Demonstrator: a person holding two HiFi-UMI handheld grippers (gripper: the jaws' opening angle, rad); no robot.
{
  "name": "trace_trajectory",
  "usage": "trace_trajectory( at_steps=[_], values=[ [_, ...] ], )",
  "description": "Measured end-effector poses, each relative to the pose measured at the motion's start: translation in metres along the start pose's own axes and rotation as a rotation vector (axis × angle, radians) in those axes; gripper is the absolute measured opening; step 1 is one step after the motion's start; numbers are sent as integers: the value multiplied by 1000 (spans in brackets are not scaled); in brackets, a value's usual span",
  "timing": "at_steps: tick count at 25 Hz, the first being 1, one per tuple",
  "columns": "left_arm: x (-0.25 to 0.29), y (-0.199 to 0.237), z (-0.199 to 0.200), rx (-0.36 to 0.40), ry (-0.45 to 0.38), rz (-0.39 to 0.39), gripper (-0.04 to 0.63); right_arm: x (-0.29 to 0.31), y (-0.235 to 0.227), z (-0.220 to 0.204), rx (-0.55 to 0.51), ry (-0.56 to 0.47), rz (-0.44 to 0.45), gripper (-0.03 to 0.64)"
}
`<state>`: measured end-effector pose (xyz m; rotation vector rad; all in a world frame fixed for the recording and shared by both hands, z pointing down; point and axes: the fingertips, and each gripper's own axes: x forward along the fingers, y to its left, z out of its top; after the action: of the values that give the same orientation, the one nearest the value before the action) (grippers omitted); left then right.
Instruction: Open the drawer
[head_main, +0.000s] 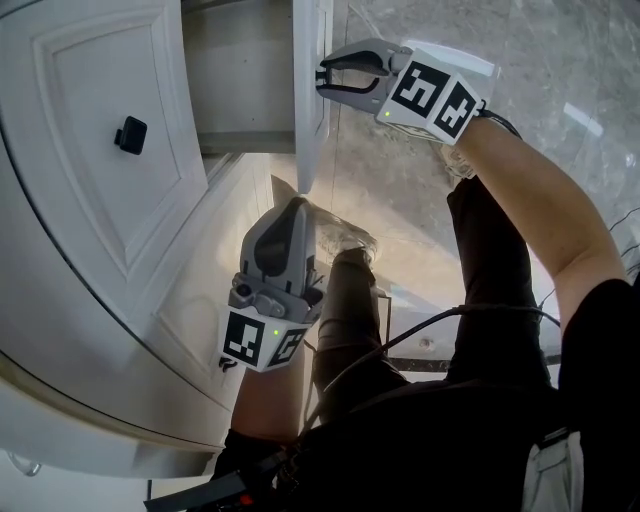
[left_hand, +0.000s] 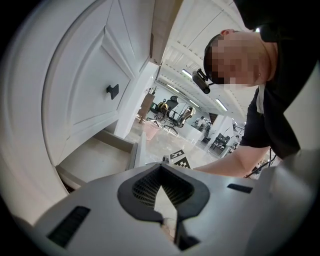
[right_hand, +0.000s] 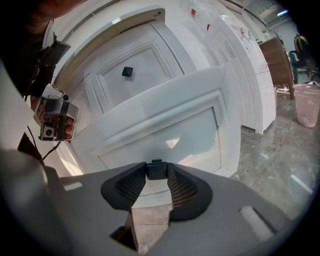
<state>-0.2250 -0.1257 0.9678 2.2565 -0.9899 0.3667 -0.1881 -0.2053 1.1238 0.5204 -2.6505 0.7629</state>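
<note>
Your right gripper (head_main: 326, 80) is clamped on the small black square knob (right_hand: 156, 170) of the white panelled drawer (head_main: 312, 100), which already stands partly out of the white cabinet (head_main: 100, 210). It is probably rigid and free-sliding, so pull straight by that knob. Meanwhile your left gripper (left_hand: 161, 169) is closed on nothing.

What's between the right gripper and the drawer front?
A small black knob. The right gripper clamps it, just off the drawer front, as the right gripper view shows.

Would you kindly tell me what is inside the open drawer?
Only its bare bottom panel shows inside the drawer; nothing lies on the visible part. The left gripper covers its near corner, and the cabinet hides the back.
</note>
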Motion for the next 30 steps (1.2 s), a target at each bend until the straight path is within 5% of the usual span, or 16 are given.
trace_trajectory(
  at_steps=[30],
  values=[
    [0,-24,3,43,-16,-24,0,-61,-3,-29,29,-1,-55,132]
  ],
)
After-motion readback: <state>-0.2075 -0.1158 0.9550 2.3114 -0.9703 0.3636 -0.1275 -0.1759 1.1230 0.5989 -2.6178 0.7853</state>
